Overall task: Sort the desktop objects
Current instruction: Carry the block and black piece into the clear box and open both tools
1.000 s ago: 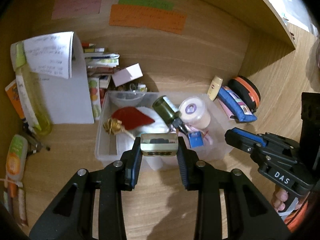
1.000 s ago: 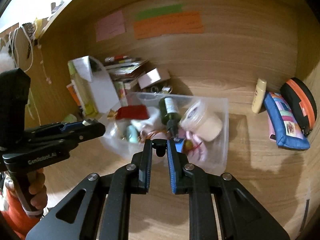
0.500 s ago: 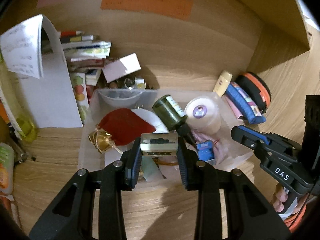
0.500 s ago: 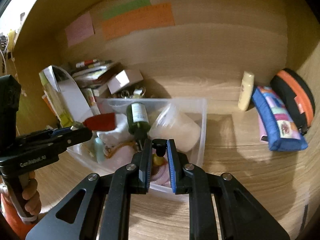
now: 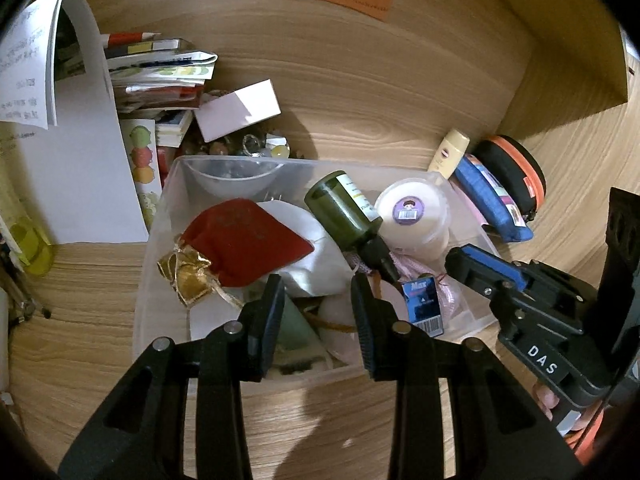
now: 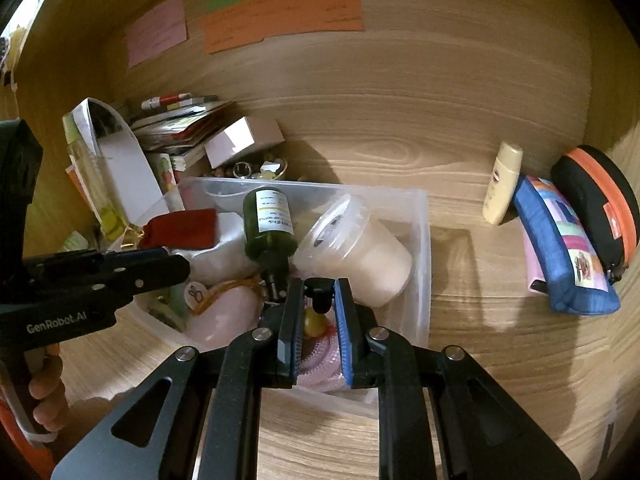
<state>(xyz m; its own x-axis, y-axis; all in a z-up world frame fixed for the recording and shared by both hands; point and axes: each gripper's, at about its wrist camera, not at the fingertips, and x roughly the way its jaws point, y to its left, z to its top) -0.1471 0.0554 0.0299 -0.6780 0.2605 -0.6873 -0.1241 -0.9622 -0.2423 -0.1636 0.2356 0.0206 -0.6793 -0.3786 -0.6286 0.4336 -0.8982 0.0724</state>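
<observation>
Jaws of the left gripper (image 5: 317, 284) stood apart with nothing between them, hanging over the near end of the clear bin (image 5: 149, 280) on the table (image 5: 80, 280). Those of the right gripper (image 6: 320, 288) were pressed onto a small black piece (image 6: 320, 297) at their tips, above the bin's near right corner. Inside the bin lay a red pouch (image 5: 244, 240), a green bottle (image 5: 344, 216) on its side with its neck toward the camera, and a white tub (image 5: 414, 220) tipped beside it. A cream tube (image 6: 502, 184) and a blue pencil case (image 6: 560, 256) lay on the table right of the bin.
</observation>
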